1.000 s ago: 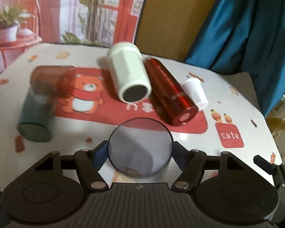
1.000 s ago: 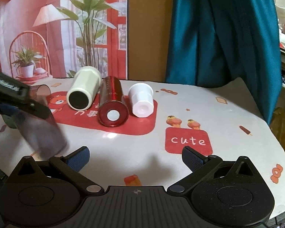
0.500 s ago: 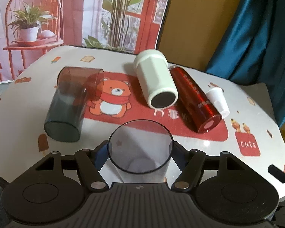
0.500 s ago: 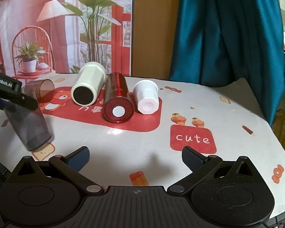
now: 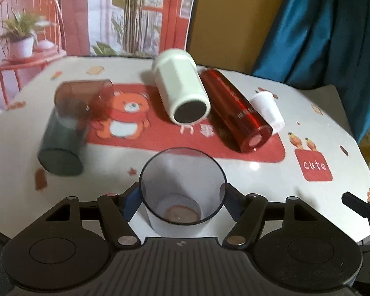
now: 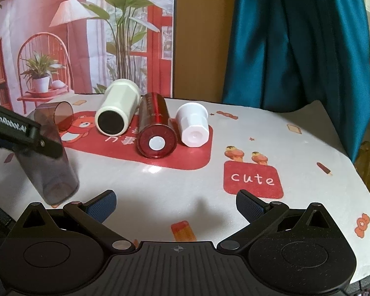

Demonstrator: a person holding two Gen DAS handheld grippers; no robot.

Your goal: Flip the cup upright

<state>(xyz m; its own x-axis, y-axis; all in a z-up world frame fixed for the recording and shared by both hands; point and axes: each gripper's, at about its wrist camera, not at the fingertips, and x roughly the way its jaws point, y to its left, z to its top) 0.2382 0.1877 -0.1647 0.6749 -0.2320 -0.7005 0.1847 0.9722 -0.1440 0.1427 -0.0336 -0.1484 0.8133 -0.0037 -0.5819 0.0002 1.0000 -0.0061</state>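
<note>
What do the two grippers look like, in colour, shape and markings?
Both are matte black. The right gripper has a ribbed centre plate with a small crosshair mark, two round discs, angled linkage bars with silver pins, and blue-padded fingers. The left gripper looks the same; its side carries white "GenRobot.AI" lettering. No cables or sleeves show.

The room is moderately lit, with a warm cast. A small white glare spot sits on the glossy surface below the red bottle, so light seems to fall from above. Soft shadows lie under the cream cup and white cup. The left wrist view is smeared with motion blur, worst at the dark cup; the right wrist view is sharper. Both bend strongly at the edges, with dark corners.
</note>
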